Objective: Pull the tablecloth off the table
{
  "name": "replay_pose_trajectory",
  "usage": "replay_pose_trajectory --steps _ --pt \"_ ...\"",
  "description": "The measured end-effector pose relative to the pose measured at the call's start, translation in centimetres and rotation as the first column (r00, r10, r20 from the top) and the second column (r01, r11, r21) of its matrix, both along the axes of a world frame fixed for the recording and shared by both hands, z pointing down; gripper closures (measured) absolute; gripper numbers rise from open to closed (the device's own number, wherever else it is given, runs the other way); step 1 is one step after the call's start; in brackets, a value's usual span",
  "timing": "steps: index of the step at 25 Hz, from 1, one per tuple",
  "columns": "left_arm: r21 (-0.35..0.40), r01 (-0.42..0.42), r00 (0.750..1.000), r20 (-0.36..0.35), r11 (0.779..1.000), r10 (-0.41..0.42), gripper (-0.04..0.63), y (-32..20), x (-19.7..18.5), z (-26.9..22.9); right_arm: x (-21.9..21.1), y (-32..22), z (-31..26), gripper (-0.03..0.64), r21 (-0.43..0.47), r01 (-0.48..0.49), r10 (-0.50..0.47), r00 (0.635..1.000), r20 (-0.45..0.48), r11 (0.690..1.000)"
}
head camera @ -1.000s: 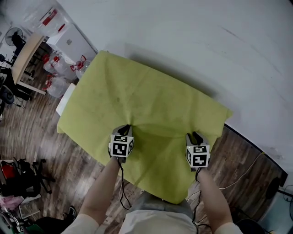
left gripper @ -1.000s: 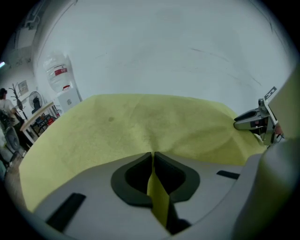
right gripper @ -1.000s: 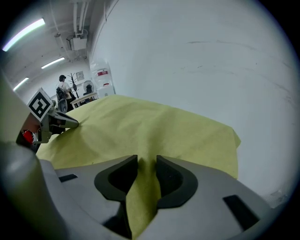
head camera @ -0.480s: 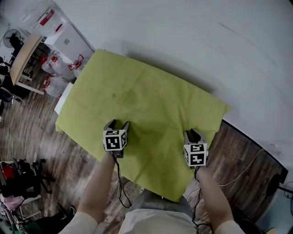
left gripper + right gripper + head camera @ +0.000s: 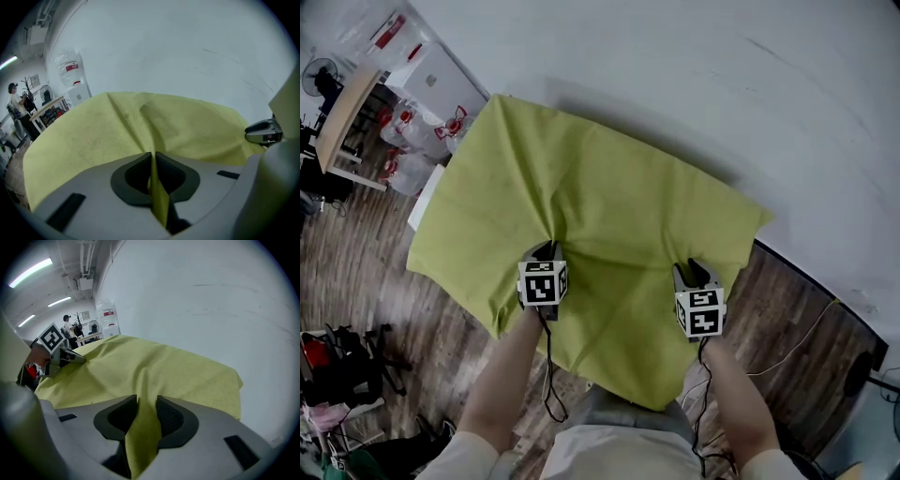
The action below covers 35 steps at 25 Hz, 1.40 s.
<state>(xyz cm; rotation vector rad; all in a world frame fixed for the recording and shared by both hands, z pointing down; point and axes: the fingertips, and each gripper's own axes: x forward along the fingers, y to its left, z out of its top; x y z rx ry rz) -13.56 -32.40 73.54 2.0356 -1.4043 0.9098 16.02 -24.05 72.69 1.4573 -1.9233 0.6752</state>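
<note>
At the cloth's point(image 5: 609, 187) near edge, left gripper point(image 5: 546, 251) is closing, jaws pinching a thin fold. Right gripper point(image 5: 689, 274) is opening, with a thicker fold bunched between its jaws and touching both. Cloth lies spread out beside the wall point(image 5: 722, 84).

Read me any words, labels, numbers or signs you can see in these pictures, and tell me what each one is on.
No text here can be read.
On the water bottle: a red label, too blurred to read.
On the plastic bags on the floor: red print, too small to read.
On the marker cubes: black-and-white square patterns, not letters.
On the tablecloth: no print.
</note>
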Motion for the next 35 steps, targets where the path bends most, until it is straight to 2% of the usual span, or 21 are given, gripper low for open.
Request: replay_pose_trajectory --steps 3,4,7,10,12,16,20,25,30,35 --pt "-0.013 -0.018 1.000 0.005 1.000 0.018 0.574 0.0 0.3 0.0 -0.5 0.2 0.0 0.563 -0.023 0.007 -0.006 1.000 0.013 1.000" --pt "-0.017 -0.033 0.999 0.009 0.999 0.033 0.574 0.0 0.4 0.0 -0.6 0.3 0.1 0.583 -0.031 0.006 -0.006 1.000 0.023 1.000" --pt "-0.037 -0.083 0.997 -0.005 0.996 0.083 0.575 0.4 0.5 0.1 -0.6 0.5 0.4 0.586 -0.067 0.012 -0.006 0.996 0.094 0.998" --pt "-0.032 -0.058 0.992 -0.115 0.998 0.054 0.575 1.1 0.0 -1.1 -0.4 0.8 -0.3 0.587 -0.075 0.022 -0.009 0.985 0.172 0.997" --pt "0.001 -0.028 0.984 -0.174 1.000 0.027 0.575 1.5 -0.2 -2.8 -0.4 0.9 -1.9 0.586 -0.045 0.046 -0.038 0.986 0.164 0.998" --pt "0.033 -0.024 0.979 -0.200 0.999 0.030 0.575 2.3 -0.9 -5.6 -1.2 1.2 -5.7 0.587 0.002 0.081 -0.081 0.987 0.136 0.997" --pt "0.065 -0.014 0.964 -0.263 0.998 0.030 0.575 2.9 -1.6 -8.8 -1.7 1.9 -9.5 0.588 0.061 0.067 -0.076 0.982 0.174 0.996" --pt "0.154 -0.022 0.958 -0.280 0.988 0.065 0.575 3.3 -2.3 -14.6 -1.9 2.1 -15.8 0.586 0.155 0.046 -0.079 0.974 0.214 0.987" --pt "0.256 -0.029 0.949 -0.297 0.966 0.107 0.575 3.7 -2.8 -21.0 -2.3 2.5 -22.9 0.586 0.266 0.039 -0.102 0.968 0.228 0.963" --pt "0.368 -0.065 0.944 -0.278 0.927 0.176 0.575 5.0 -3.0 -27.5 -2.6 4.1 -29.7 0.586 0.368 0.038 -0.137 0.959 0.248 0.929"
